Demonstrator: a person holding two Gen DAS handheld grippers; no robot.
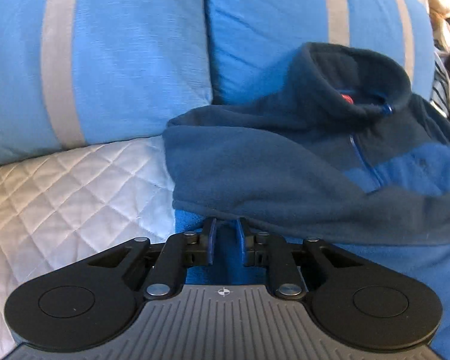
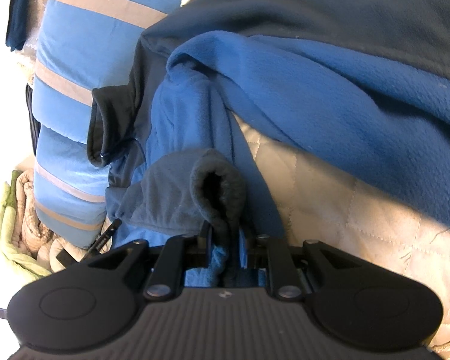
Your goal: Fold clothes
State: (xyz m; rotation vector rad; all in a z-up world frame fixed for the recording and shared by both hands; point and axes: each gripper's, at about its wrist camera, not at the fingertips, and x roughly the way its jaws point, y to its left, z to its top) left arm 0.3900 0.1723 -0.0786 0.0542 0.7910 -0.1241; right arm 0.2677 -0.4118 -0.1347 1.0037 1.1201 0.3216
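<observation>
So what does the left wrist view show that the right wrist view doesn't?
Only the left wrist view shows the fleece's standing collar with its red label and the zip running down the chest, plus the left tongs closed on a fold of the fleece.

Only the right wrist view shows the right tongs shut on a dark sleeve cuff, and a green and beige bundle off to the side.

Both show the blue fleece jacket, the blue pillows with grey stripes and the pale quilted cover.
</observation>
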